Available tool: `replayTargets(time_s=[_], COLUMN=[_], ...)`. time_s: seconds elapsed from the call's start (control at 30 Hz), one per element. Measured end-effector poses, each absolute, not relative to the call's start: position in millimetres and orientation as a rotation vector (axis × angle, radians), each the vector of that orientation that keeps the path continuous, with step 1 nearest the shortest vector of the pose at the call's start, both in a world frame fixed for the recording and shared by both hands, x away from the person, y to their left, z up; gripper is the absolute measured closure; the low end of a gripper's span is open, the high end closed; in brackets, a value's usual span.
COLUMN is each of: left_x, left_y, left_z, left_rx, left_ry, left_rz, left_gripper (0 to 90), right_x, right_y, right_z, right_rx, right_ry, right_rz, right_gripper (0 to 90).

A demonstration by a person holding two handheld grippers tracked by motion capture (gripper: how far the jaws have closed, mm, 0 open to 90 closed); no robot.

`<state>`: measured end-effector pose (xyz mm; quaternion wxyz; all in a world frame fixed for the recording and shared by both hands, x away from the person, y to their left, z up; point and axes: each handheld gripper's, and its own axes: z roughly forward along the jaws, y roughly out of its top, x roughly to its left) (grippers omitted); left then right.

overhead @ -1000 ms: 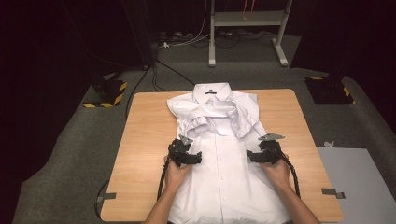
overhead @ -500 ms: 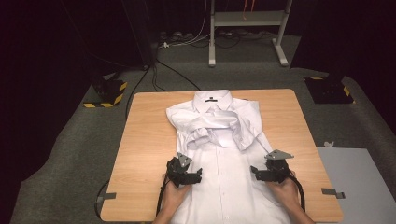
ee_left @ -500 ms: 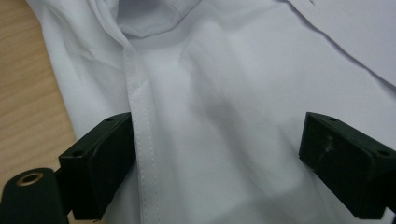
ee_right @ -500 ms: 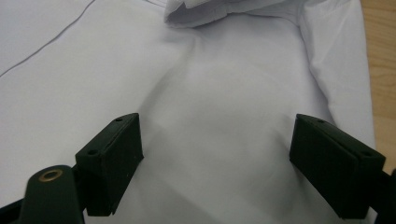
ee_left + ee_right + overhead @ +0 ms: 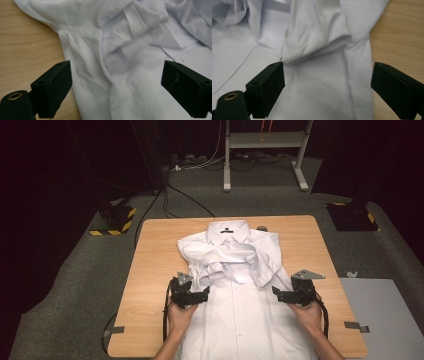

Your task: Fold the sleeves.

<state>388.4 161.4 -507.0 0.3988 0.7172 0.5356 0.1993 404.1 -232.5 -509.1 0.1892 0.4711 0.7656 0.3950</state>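
A white button-up shirt lies face up on the wooden table, collar at the far end. Both sleeves are folded across its chest. My left gripper hovers open over the shirt's left side, below the sleeve fold; the cloth lies under its jaws, not pinched. My right gripper hovers over the shirt's right edge. Its jaws have just been opening and stand wide, nothing gripped, with the folded sleeve end beyond them.
Bare wood runs along both sides of the shirt. A grey board lies right of the table. Behind the table are a metal stand, floor cables and striped blocks. Tape tabs mark the table's near corners.
Both grippers drew back from the folded sleeves toward the person, then rose a little. The shirt lies as before.
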Motion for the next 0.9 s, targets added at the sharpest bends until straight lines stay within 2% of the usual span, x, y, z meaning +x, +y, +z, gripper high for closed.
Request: replayTargets(time_s=[0.33, 0.57, 0.9], left_x=[439, 468, 490], left_y=[173, 183, 183], left_z=[-487, -495, -507], left_rx=[1.780, 1.750, 1.771], left_ry=[1.450, 1.592, 1.665], left_rz=[0.516, 0.459, 0.444], left_gripper=[8.8, 6.0, 5.8], right_x=[449, 472, 504], right_y=[-229, -221, -208], right_z=[-497, -493, -496], right_rx=[1.414, 1.454, 1.493], right_ry=[2.092, 2.093, 2.105], right_rz=[1.158, 1.160, 1.091], right_gripper=[11.9, 10.7, 9.6])
